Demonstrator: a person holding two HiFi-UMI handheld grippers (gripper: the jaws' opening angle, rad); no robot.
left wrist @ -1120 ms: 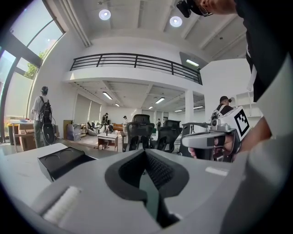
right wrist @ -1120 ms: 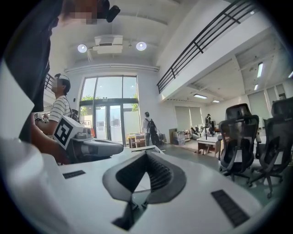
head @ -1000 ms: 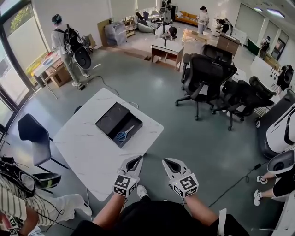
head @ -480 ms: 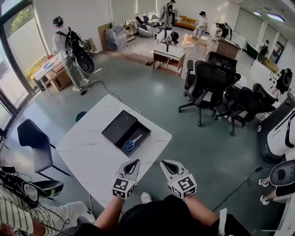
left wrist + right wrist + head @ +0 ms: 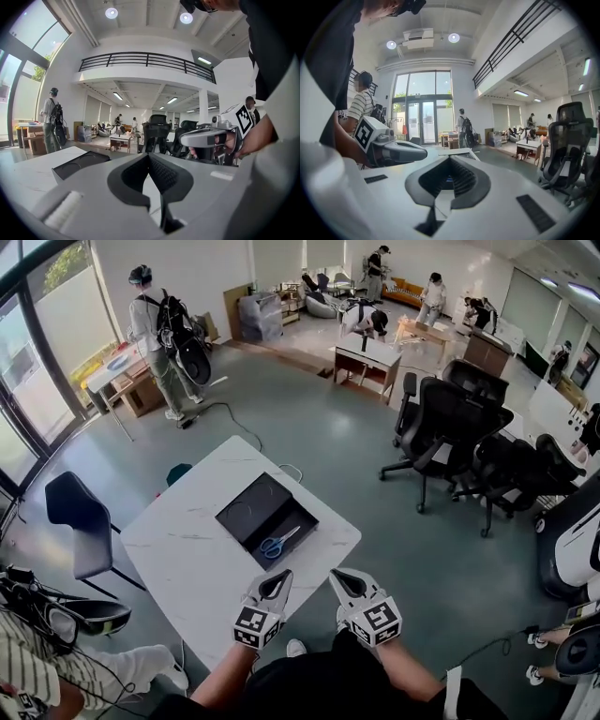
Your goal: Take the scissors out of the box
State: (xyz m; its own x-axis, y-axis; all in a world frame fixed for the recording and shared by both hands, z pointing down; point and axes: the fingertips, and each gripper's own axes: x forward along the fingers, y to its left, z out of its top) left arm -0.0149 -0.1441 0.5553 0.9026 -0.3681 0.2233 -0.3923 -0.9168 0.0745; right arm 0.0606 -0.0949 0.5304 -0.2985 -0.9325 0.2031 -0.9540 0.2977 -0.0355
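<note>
An open black box (image 5: 246, 510) lies on the white table (image 5: 178, 554), its lid beside it. Blue-handled scissors (image 5: 278, 544) rest in the box's near compartment. My left gripper (image 5: 277, 580) hovers over the table's near corner, just short of the box, jaws shut with nothing between them. To its right, my right gripper (image 5: 341, 578) is beyond the table's edge, also shut and empty. In the left gripper view the gripper (image 5: 150, 157) points past the box (image 5: 77, 164), with the right one (image 5: 208, 138) alongside. The right gripper view shows its gripper (image 5: 450, 161) closed and the left one (image 5: 396, 150) beside it.
A dark chair (image 5: 70, 512) stands left of the table. Black office chairs (image 5: 445, 423) crowd the floor to the right. A person in a striped sleeve (image 5: 28, 662) sits at lower left. Other people and desks (image 5: 366, 357) are farther back.
The table and box have come nearer and shifted right in the head view. Both grippers, still shut, now reach the table's near corner.
</note>
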